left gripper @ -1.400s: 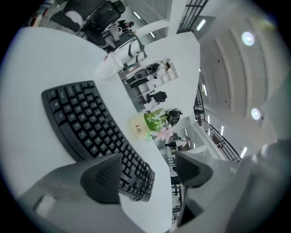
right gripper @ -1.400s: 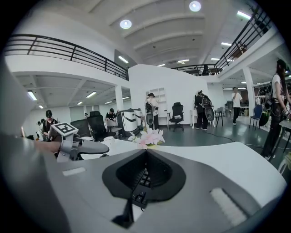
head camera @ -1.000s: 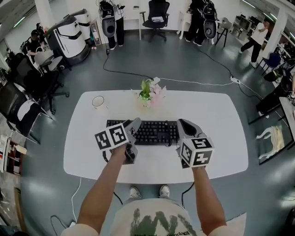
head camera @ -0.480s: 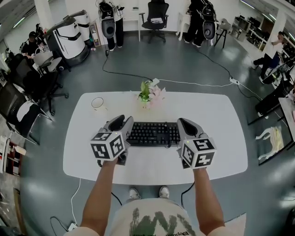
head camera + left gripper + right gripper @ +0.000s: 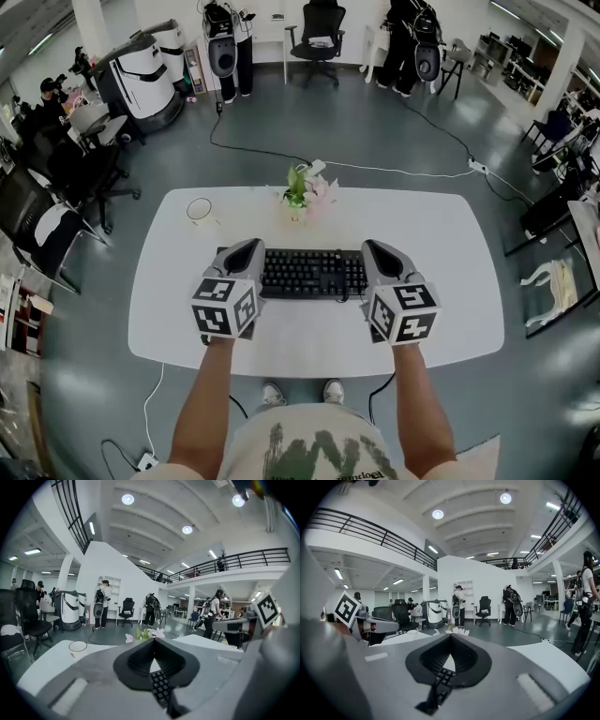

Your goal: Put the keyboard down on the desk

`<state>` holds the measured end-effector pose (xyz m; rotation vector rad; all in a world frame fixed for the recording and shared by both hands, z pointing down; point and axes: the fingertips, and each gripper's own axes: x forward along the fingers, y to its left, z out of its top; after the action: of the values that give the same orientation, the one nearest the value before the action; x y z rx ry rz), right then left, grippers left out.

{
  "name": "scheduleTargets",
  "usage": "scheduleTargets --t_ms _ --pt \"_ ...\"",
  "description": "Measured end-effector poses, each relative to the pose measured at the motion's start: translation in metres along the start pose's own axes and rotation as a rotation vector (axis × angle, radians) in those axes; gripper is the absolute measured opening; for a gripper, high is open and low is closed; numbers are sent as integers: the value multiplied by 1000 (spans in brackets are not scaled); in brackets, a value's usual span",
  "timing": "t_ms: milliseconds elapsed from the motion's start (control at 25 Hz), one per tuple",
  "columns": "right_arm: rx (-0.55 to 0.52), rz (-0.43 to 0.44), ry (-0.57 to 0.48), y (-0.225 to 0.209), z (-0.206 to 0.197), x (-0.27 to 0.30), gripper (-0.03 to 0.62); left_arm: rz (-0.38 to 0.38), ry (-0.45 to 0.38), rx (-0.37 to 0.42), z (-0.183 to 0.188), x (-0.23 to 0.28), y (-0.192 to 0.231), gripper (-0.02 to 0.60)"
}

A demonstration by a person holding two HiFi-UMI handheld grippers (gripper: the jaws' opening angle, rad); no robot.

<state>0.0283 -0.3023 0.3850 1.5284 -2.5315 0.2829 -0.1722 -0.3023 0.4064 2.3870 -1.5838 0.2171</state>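
Note:
A black keyboard (image 5: 309,272) lies across the middle of the white desk (image 5: 441,234). My left gripper (image 5: 242,253) sits at its left end and my right gripper (image 5: 380,255) at its right end, each pointing away from me. In the left gripper view the jaws (image 5: 153,640) are closed together, with keyboard keys (image 5: 160,686) showing in the slot below the tips. The right gripper view shows the same: closed jaws (image 5: 451,636) with keys (image 5: 443,677) pinched between them. I cannot tell whether the keyboard is lifted off the desk.
A white mug (image 5: 199,209) stands at the desk's back left and a small flower pot (image 5: 307,190) at the back middle. Office chairs, white machines, cables and several people are on the grey floor beyond the desk.
My left gripper has swung from a tilted pose beside the keyboard onto its left end, and its jaws have closed there. The right gripper has stayed put.

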Motion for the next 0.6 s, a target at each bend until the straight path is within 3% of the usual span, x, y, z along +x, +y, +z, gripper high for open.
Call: scheduleTargets --t_ms 600 --pt "0 12 0 3 1 2 -2 7 5 -20 -4 0 1 3"
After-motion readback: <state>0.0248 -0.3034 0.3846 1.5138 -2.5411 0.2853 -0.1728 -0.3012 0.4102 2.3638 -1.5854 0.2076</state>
